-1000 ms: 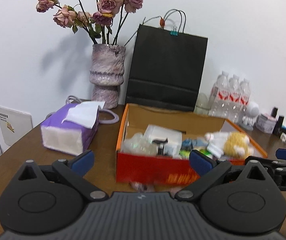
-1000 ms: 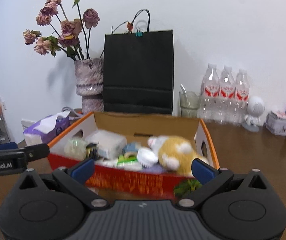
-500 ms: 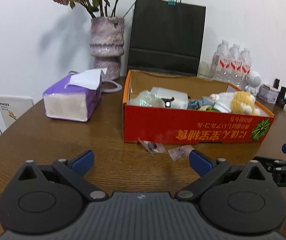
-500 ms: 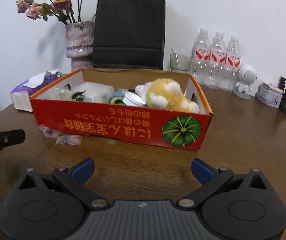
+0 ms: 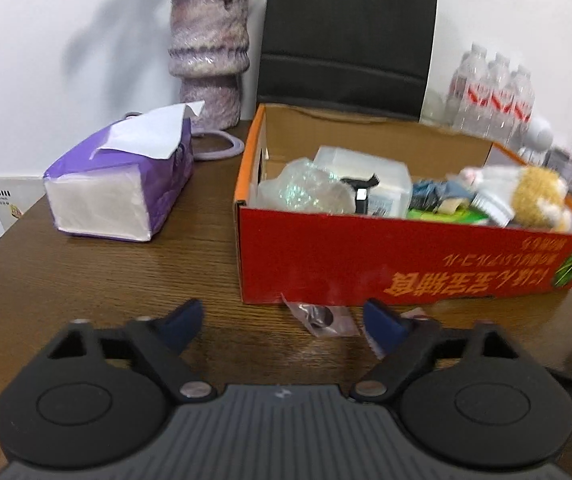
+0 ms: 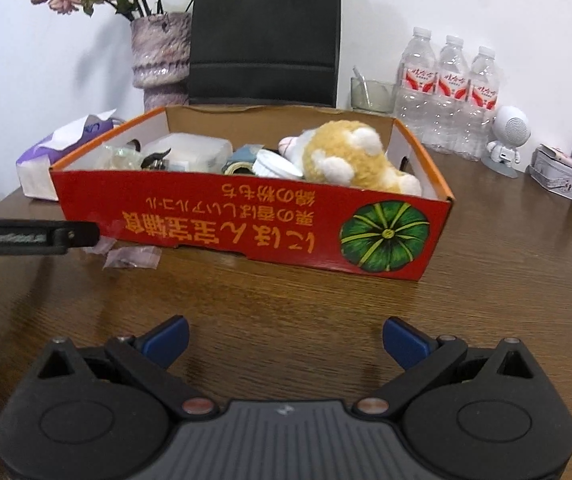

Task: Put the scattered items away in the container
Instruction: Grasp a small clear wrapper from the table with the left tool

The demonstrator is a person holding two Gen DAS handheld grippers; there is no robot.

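On a wooden table (image 5: 85, 272), the left gripper (image 5: 281, 326) hovers with its jaws closing and nothing between them yet; two small plastic packets (image 5: 322, 318) lie just ahead, against the front wall of the red box (image 6: 245, 216). Beyond the right gripper (image 6: 283, 338), wide open and empty, that box holds a plush toy (image 6: 350, 160).

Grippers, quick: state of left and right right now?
Left gripper: jaws closing, nothing between the pads yet; a small clear packet lies just ahead.
Right gripper: open, empty, above the table.
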